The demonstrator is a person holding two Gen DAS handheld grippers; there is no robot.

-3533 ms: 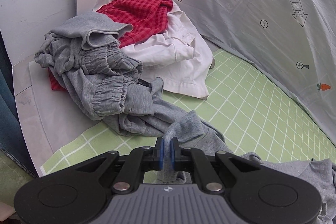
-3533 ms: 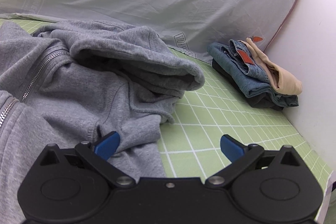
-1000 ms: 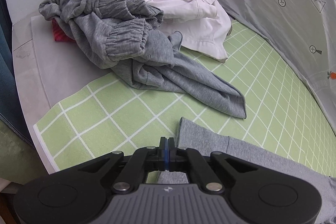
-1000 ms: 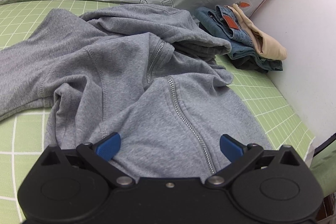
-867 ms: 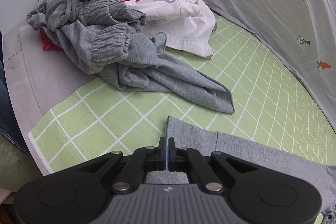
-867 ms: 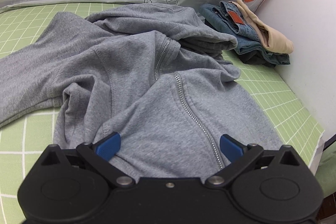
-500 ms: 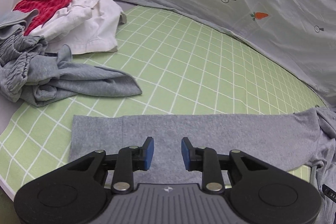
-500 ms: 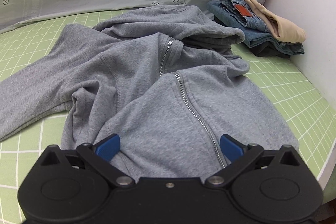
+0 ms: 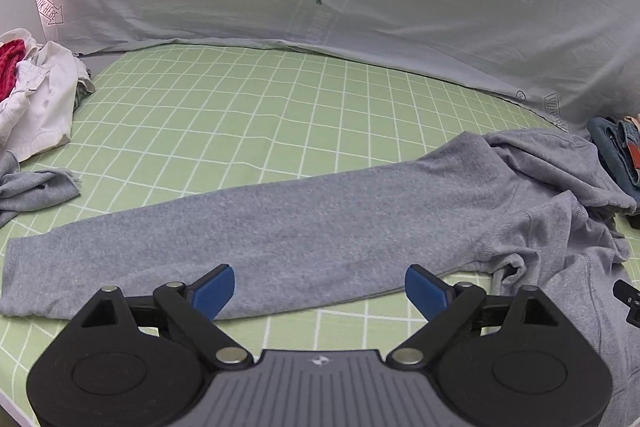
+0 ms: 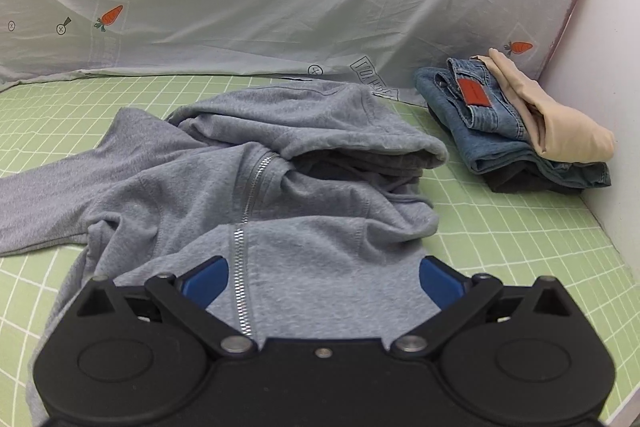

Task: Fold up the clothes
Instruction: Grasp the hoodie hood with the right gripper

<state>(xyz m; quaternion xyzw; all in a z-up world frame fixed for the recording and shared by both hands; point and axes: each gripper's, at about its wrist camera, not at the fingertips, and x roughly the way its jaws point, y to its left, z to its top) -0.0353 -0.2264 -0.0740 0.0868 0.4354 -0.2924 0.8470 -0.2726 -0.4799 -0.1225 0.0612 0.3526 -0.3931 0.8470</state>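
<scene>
One garment is in work: a grey hoodie spread on the green mat. Its sleeve lies straight and flat toward the left edge, cuff at the far left. The body is not squared up. The hood is bunched and folded over near the collar, the zipper runs crooked and partly open, and wrinkles gather at the armpit. The other sleeve is hidden; I cannot tell how it lies.

Left gripper hangs just above the sleeve's near edge, jaws spread wide, holding nothing. Right gripper hovers over the hoodie front beside the zipper, jaws equally wide, nothing between them.

Done, by the look of it: a small stack at the mat's right corner, folded jeans with a beige piece on top and something dark underneath.

Left to do: the hoodie itself, where I judge only the laying-out has begun and no fold is made yet. Beyond that, a heap at the left edge waits untouched: a white garment, something red behind it, and loose grey cloth trailing onto the mat.

Rough tally: a few pieces finished, one opened out, several pending. I would put the task somewhere short of halfway, though the heap is mostly outside these views, so its real count is uncertain.
</scene>
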